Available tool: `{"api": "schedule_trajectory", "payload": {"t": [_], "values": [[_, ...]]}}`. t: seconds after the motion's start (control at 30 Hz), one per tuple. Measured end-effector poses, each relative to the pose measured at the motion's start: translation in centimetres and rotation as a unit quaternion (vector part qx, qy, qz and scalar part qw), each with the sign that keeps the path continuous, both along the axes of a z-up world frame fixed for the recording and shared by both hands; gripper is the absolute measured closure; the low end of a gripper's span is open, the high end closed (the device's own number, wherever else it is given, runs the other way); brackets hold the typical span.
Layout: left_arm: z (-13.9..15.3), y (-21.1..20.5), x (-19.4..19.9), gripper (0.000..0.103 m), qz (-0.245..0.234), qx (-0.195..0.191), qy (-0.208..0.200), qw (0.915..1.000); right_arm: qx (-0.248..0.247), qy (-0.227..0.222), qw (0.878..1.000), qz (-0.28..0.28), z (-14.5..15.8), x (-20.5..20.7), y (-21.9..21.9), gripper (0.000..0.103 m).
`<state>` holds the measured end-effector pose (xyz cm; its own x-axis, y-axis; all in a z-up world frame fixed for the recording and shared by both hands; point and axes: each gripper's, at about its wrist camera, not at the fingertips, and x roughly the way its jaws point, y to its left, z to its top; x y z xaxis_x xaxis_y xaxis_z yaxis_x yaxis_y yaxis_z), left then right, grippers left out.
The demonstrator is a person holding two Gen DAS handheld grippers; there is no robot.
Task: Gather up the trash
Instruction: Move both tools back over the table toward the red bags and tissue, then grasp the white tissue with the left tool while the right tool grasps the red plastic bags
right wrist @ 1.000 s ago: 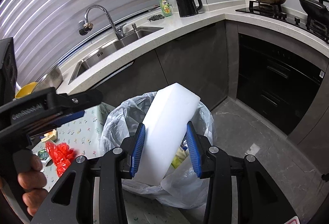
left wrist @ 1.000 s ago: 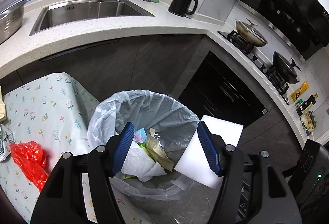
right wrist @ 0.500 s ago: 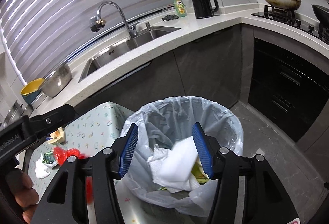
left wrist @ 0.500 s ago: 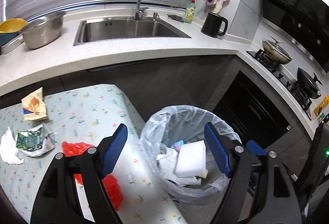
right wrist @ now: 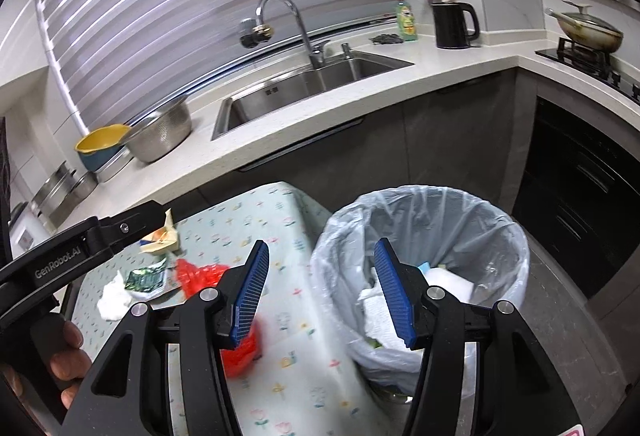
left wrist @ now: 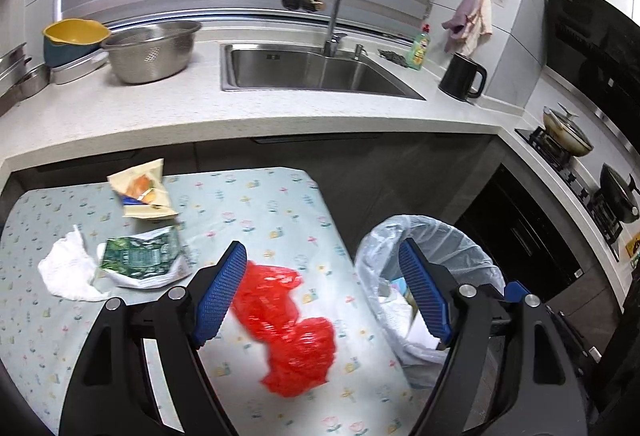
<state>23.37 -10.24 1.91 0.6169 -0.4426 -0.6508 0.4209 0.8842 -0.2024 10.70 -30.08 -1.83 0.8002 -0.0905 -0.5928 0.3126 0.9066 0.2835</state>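
The white foam block (right wrist: 450, 282), a second ago clamped in the right tongs (right wrist: 320, 294), now lies in the lined bin (right wrist: 508, 232) off the counter's (left wrist: 280, 203) right edge. Both tongs gape empty, the left tongs (left wrist: 320, 294) over the red bag (left wrist: 292, 328); wrappers and tissue remain, motion-blurred.

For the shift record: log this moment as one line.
left gripper: open, empty | right gripper: open, empty | red bag: on table | bin: holds trash
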Motion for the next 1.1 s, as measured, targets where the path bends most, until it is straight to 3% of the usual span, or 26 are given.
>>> {"api": "schedule_trajectory", "payload": {"t": [0.57, 0.83, 0.9, 1.1], "values": [[-0.5, 11.3, 0.4, 0.028, 0.082, 0.013, 0.005, 0.9965, -0.005, 0.012, 0.997, 0.071, 0.1, 2.0, 9.8, 0.049], [-2.5, 16.4, 1.5, 0.024, 0.132, 0.034, 0.014, 0.9905, -0.009, 0.031, 0.996, 0.088, -1.2, 3.5, 12.6, 0.048], [-3.2, 17.5, 1.9, 0.016, 0.148, 0.040, 0.017, 0.9881, -0.010, 0.035, 0.995, 0.089, -1.7, 4.0, 13.0, 0.048], [-5.4, 20.6, 3.2, 0.015, 0.175, 0.061, 0.023, 0.9824, -0.018, 0.056, 0.995, 0.086, -3.4, 5.8, 13.6, 0.044]]}}
